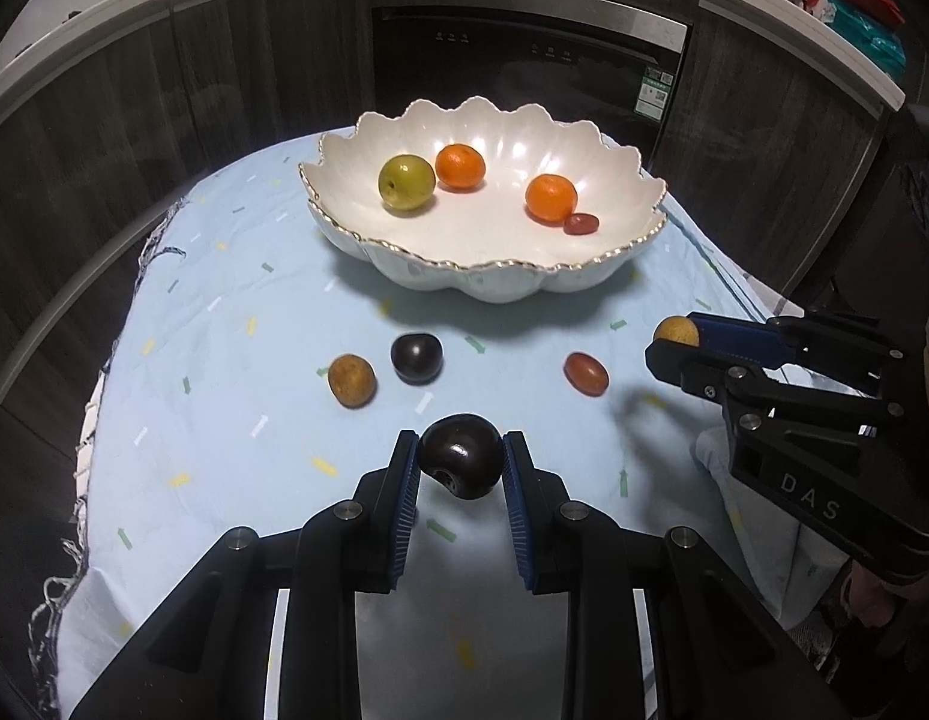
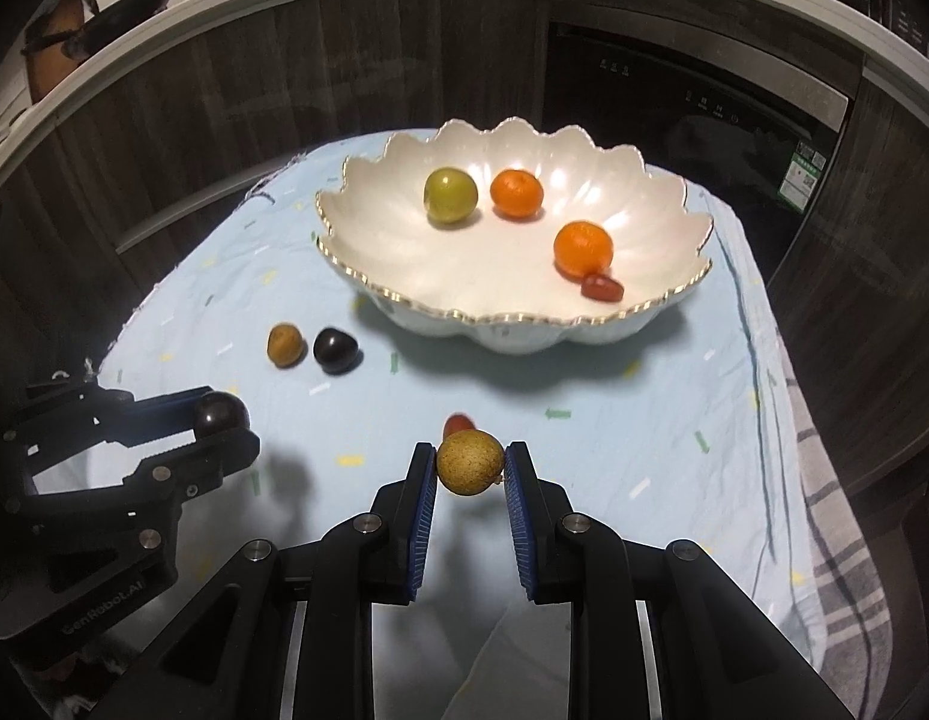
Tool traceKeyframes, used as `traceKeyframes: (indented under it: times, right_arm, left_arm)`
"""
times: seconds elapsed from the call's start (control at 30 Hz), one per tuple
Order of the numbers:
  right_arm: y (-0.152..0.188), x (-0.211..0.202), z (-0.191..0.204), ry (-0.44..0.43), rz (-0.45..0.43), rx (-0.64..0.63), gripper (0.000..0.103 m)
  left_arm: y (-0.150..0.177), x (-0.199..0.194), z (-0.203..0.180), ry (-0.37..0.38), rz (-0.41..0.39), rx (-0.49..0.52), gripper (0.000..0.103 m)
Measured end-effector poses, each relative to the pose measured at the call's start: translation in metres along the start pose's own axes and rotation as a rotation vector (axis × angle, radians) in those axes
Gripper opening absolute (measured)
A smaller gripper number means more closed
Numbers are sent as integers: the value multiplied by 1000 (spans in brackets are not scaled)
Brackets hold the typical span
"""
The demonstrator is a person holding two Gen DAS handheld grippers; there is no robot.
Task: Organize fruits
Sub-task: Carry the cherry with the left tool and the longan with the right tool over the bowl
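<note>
My left gripper (image 1: 461, 461) is shut on a dark plum (image 1: 460, 463), held above the cloth in front of the bowl; it also shows in the right wrist view (image 2: 221, 417). My right gripper (image 2: 470, 462) is shut on a small tan round fruit (image 2: 469, 462); it also shows in the left wrist view (image 1: 674, 339). The white scalloped bowl (image 1: 524, 285) holds a green fruit (image 1: 406, 182), two oranges (image 1: 460, 166) (image 1: 550, 198) and a small red fruit (image 1: 580, 224). On the cloth lie a tan fruit (image 1: 351, 380), a dark plum (image 1: 416, 358) and a red fruit (image 1: 586, 373).
The table is covered by a light blue cloth (image 1: 236, 324) with fringed edges at left. Dark cabinets and a built-in oven (image 1: 524, 54) stand behind. A checked towel (image 2: 836, 540) hangs at the table's right edge.
</note>
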State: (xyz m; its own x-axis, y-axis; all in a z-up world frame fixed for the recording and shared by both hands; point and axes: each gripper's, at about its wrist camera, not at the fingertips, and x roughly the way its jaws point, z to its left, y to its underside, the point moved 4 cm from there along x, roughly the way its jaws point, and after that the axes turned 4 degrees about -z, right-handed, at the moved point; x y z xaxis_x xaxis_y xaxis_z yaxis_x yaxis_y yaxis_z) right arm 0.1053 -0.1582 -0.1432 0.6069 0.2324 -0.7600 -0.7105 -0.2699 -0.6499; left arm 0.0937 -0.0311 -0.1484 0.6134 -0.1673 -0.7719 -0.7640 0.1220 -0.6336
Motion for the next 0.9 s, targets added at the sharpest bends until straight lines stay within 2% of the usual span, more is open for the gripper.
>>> traceKeyframes:
  times: [0.17,0.57,0.9]
  right_arm:
    - [-14,-1,-2,9,-22,0,25]
    - [-50,-7,-18,35,-75,33,25]
    - [-73,-5,-27,51,-106,47,25]
  left_arm:
    - [-11,1,2,12,-6,2,28]
    - [-64,1,6,20,-65,13,28]
    - [-96,13,15,28,-81,13,28]
